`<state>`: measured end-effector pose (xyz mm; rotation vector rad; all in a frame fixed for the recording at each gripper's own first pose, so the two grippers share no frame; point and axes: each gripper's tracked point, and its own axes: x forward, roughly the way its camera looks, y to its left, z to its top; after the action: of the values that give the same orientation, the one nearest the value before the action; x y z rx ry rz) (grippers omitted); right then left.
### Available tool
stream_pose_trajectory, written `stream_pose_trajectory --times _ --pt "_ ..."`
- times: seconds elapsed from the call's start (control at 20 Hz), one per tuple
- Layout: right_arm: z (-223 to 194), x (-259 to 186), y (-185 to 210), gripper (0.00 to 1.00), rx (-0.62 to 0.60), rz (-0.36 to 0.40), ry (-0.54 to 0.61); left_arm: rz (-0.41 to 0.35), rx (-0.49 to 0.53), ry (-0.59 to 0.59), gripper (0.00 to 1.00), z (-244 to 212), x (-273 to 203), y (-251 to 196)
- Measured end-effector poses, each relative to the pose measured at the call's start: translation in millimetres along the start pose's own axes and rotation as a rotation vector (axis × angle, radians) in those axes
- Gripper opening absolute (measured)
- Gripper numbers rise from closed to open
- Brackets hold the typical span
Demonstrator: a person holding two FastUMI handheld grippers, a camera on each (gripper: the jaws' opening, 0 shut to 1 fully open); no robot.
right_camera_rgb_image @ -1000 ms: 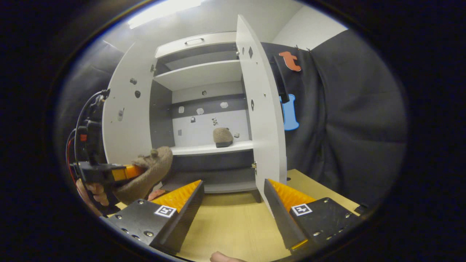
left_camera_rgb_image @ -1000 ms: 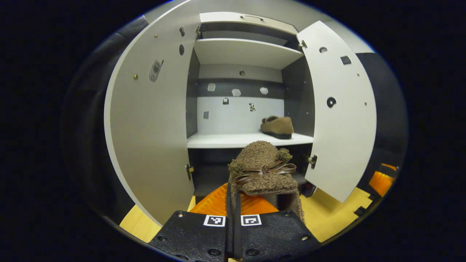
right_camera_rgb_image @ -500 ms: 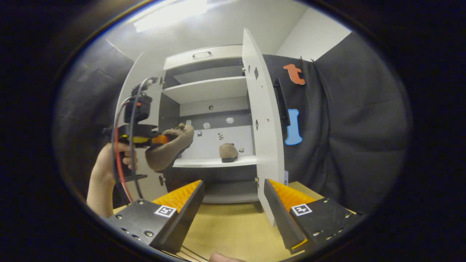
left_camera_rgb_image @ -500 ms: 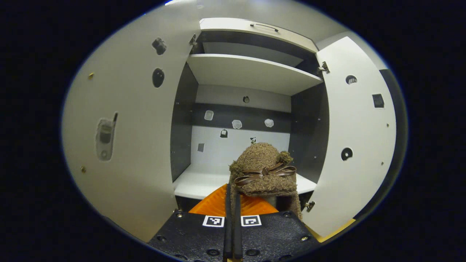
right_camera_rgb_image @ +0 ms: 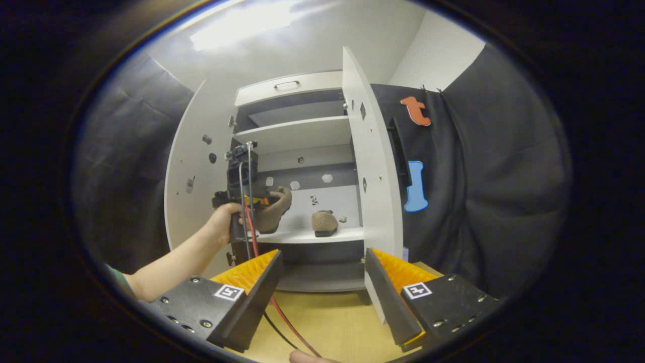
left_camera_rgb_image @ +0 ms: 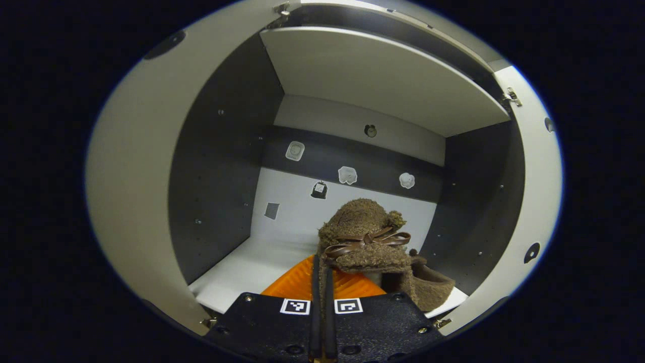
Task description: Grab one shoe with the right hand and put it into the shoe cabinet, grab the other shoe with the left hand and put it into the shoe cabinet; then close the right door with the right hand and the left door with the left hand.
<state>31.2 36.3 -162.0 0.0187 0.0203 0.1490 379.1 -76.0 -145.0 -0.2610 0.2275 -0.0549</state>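
Clamping the fuzzy brown shoe [left_camera_rgb_image: 365, 237] between closed fingers, the left gripper [left_camera_rgb_image: 321, 282] holds it above the shelf [left_camera_rgb_image: 242, 272] inside the shoe cabinet [right_camera_rgb_image: 295, 136]. Back over the table [right_camera_rgb_image: 327, 322], the right gripper [right_camera_rgb_image: 322, 282] waits with fingers spread wide, gripping nothing. Farther in, the other shoe [right_camera_rgb_image: 324, 223] sits near the shelf's right end, both doors open.

**Middle shelf and tabletop**

The white middle shelf [right_camera_rgb_image: 322, 236] carries one brown shoe [right_camera_rgb_image: 324, 223], seen above the gap between the right gripper's fingers. The shoe cabinet [right_camera_rgb_image: 302, 275] stands on the wooden tabletop [right_camera_rgb_image: 327, 322] beyond those fingertips.
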Motion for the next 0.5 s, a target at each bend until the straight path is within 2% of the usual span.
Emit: stream_pose_trajectory --times 0.2,0.3,0.4,0.5 --pt "-7 14 -2 0.99 0.045 0.015 -0.002 -0.005 0.008 0.011 0.04 -20 38 11" --pt "-8 17 -1 0.99 0.089 0.035 -0.013 0.027 0.012 0.006 0.04 -30 49 26" --pt "-15 21 0 0.99 0.110 0.053 -0.005 -0.027 -0.018 -0.002 0.03 -29 52 14" --pt "-17 24 -2 0.99 0.114 0.049 0.000 -0.040 0.033 0.019 0.05 -33 54 7"
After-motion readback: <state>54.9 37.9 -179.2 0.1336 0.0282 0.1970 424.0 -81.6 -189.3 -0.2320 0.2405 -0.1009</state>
